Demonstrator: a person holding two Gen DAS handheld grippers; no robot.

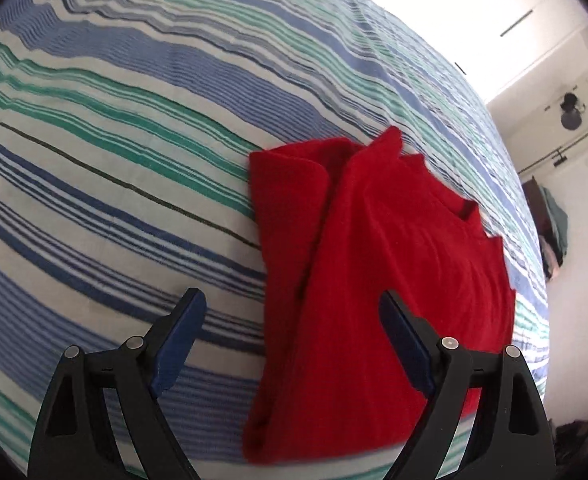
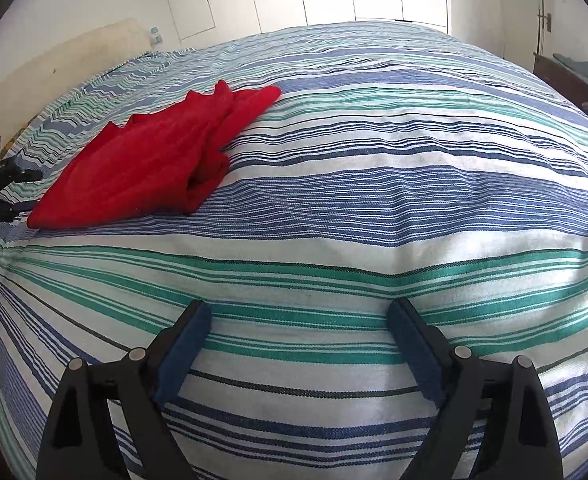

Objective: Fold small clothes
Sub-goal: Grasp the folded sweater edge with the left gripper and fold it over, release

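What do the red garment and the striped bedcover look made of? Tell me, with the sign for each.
Red garment: probably a soft knit or fleece, matte; it drapes in rounded folds with a faintly fuzzy surface, no shine.
Striped bedcover: likely woven cotton, matte; fine ribbed weave lines run along the blue, green and white stripes.

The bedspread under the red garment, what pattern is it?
Blue, green and white stripes on the bedspread, clearest in the right wrist view.

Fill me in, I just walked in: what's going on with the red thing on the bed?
A person is folding a red garment on a striped bedspread with handheld tongs. The garment lies partly folded. The left tongs hang open over its near edge, gripping nothing. The right tongs are open over bare bedspread, away from the garment.
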